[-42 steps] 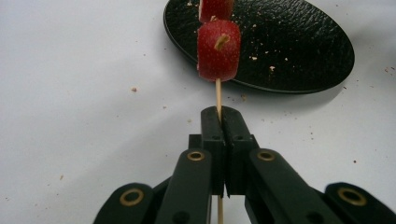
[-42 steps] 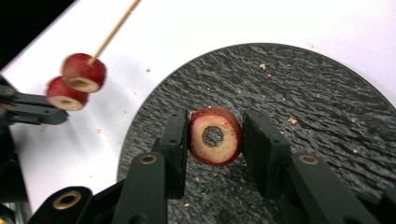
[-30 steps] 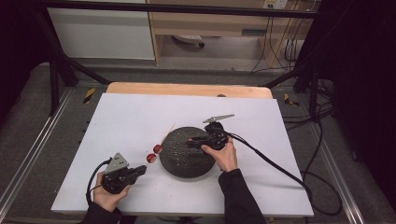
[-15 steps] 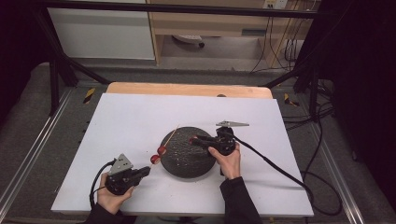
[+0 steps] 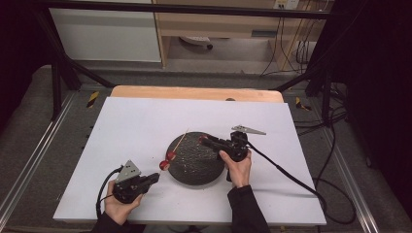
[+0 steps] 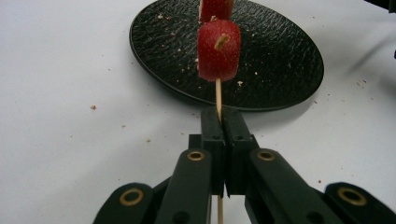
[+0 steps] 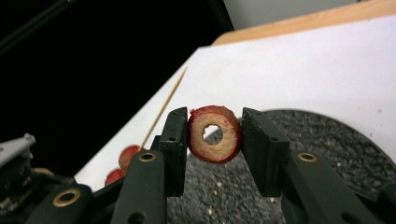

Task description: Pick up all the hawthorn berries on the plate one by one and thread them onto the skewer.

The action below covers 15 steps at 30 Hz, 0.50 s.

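Left claw [image 6: 219, 119]: jaws fully closed on the thin wooden skewer [image 6: 218, 95], pinching it near its lower end. Skewer runs up and away from the jaws over the near rim of the black plate [image 6: 280, 60]. Two red fruit pieces [image 6: 218, 49] are threaded on it, one right behind the other, well above the jaws and not touching them. In the high view the left claw [image 5: 156, 176] sits at the front left of the table [image 5: 136, 121], just off the plate's [image 5: 194, 165] left edge; the skewer [image 5: 179, 142] slants up and away over the plate rim with the fruit pieces [image 5: 168, 160] low on the stick and the bare tip pointing toward the far side.

Right claw [image 7: 215, 135]: gripping a ring-shaped slice [image 7: 215, 134], red skin, pale flesh, hole through the middle. Both pads press its outer edge, left and right; the hole faces the camera. The slice is held off the plate surface [image 7: 336, 154], above its textured black face. In the high view the right claw [image 5: 203, 141] is over the plate's far right part, jaws pointing left toward the skewer, apart from it.

Slice and skewer tip are near each other but not touching. Crumbs are scattered on the plate and on the white table around it.
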### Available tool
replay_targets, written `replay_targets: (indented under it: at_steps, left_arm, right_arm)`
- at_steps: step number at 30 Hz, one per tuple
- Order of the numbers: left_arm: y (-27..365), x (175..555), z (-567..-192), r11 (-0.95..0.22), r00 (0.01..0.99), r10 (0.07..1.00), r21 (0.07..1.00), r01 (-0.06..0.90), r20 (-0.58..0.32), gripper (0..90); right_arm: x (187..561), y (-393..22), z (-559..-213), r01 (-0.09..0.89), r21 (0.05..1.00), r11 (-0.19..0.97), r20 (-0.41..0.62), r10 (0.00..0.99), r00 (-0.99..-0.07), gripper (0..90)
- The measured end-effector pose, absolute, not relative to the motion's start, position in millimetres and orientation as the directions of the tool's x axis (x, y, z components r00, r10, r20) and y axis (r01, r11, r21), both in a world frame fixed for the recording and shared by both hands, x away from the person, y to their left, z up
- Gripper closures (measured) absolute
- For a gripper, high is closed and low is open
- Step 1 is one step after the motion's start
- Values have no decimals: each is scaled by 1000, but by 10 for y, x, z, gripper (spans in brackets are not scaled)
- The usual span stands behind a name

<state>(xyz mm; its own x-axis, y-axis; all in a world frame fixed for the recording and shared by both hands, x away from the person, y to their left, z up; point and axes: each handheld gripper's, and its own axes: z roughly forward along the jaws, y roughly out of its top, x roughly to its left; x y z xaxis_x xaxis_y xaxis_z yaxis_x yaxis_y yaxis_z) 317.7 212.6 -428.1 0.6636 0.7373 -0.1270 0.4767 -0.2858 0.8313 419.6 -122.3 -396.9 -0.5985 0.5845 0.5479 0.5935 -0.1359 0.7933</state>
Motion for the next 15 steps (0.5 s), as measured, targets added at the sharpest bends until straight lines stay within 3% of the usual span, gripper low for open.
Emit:
replay_targets:
  at_steps: [15]
  left_arm:
    - [1998,3161,-4242,-246,650,744,843,478,-152,885]
  right_arm:
    - [4203,-1253,-3875,530,798,-289,590,552,-589,627]
